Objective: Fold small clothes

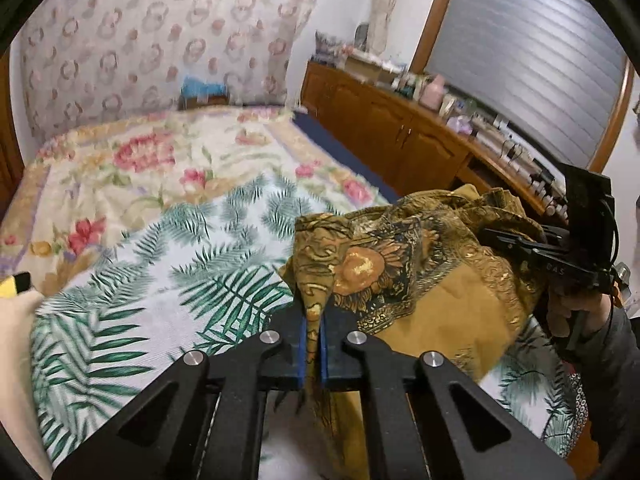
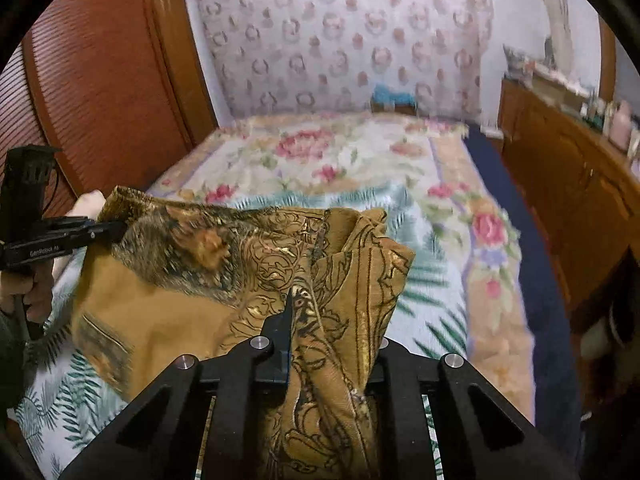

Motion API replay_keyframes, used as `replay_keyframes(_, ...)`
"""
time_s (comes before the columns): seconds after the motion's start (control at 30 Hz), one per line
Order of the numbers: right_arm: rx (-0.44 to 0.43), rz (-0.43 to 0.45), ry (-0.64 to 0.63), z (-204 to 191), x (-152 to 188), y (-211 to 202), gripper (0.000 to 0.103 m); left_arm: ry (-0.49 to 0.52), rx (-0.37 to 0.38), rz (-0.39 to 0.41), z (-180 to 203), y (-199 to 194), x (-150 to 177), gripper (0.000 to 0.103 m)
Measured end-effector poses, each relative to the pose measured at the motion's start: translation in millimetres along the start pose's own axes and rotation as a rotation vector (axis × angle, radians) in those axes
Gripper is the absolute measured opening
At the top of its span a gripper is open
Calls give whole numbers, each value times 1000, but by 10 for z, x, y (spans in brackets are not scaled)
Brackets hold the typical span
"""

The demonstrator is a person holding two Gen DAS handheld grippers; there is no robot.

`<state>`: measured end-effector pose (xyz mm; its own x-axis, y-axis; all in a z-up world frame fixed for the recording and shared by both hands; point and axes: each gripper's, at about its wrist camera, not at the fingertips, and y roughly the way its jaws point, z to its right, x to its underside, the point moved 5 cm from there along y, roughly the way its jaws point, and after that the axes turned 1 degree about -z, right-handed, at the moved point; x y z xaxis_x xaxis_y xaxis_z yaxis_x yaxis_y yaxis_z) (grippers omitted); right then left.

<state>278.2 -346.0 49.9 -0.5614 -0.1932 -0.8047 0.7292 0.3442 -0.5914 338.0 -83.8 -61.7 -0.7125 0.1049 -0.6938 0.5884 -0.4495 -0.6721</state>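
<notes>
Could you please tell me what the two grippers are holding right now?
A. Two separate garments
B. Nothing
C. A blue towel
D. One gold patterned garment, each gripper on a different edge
D: the left gripper and right gripper both pinch the gold patterned garment, lifted above the bed.

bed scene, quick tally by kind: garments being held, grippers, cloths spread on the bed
mustard patterned garment: 1
grippers: 2, left gripper and right gripper, each clamped on the garment
spread cloths: 2, palm-leaf sheet and floral bedspread
total: 5
</notes>
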Motion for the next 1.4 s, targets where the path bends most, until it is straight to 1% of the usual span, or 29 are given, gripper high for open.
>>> replay_keyframes(0.1,-15,52,-42,-160,-129,-182,16,10,-14,65,29,-335,-23,5)
replay_keyframes(0.17,-21,72,-81,-291,-221,-247,16,0,-28,110,-16,-580,-31,5)
replay_keyframes(0.27,-45,98,-148,-544,-377,-288,16,-13,-75,176,-152,-974,-2,5)
replay_keyframes(0.4,-112,128,-245,-997,-643,-222,16,-42,-168,248,-433,-1477,140,5)
replay_keyframes(0.5,-156,141,-338,-1447,-888,-105,16,-90,-257,293,-721,-1840,361,5)
replay_keyframes(0.63,-205,141,-470,-2020,-1167,182,16,-164,-364,324,-1105,-2160,690,5)
replay_keyframes(0.67,-217,136,-502,-2188,-1220,253,16,-183,-383,329,-1184,-2213,767,5)
replay_keyframes(0.77,-253,118,-575,-2526,-1368,517,16,-248,-428,345,-1414,-2365,1032,5)
replay_keyframes(0.9,-290,87,-685,-3070,-1515,853,16,-338,-475,355,-1684,-2457,1385,5)
replay_keyframes(0.97,-310,63,-738,-3296,-1591,1085,16,-373,-490,347,-1666,-2513,1573,5)
replay_keyframes(1.0,-311,50,-760,-3350,-1639,1195,16,-406,-484,346,-1727,-2525,1674,5)
replay_keyframes(1.07,-321,35,-802,-3548,-1767,1409,16,-438,-488,343,-1763,-2515,1794,5)
replay_keyframes(1.17,-349,4,-823,-3756,-1796,1673,16,-471,-507,318,-1897,-2456,1917,5)
replay_keyframes(1.2,-336,-5,-833,-3806,-1791,1765,17,-477,-508,307,-1926,-2426,1949,5)
replay_keyframes(1.27,-314,-41,-815,-3879,-1797,1961,24,-486,-517,292,-2000,-2459,2056,5)
replay_keyframes(1.3,-317,-62,-793,-3914,-1814,2028,30,-493,-518,287,-2020,-2450,2077,5)
replay_keyframes(1.33,-316,-77,-766,-3899,-1843,2091,38,-499,-523,282,-2033,-2450,2090,5)
replay_keyframes(1.37,-308,-83,-738,-3847,-1875,2139,43,-499,-523,282,-2036,-2457,2097,5)
replay_keyframes(1.4,-309,-79,-715,-3869,-1934,2199,53,-491,-516,289,-2032,-2467,2098,5)
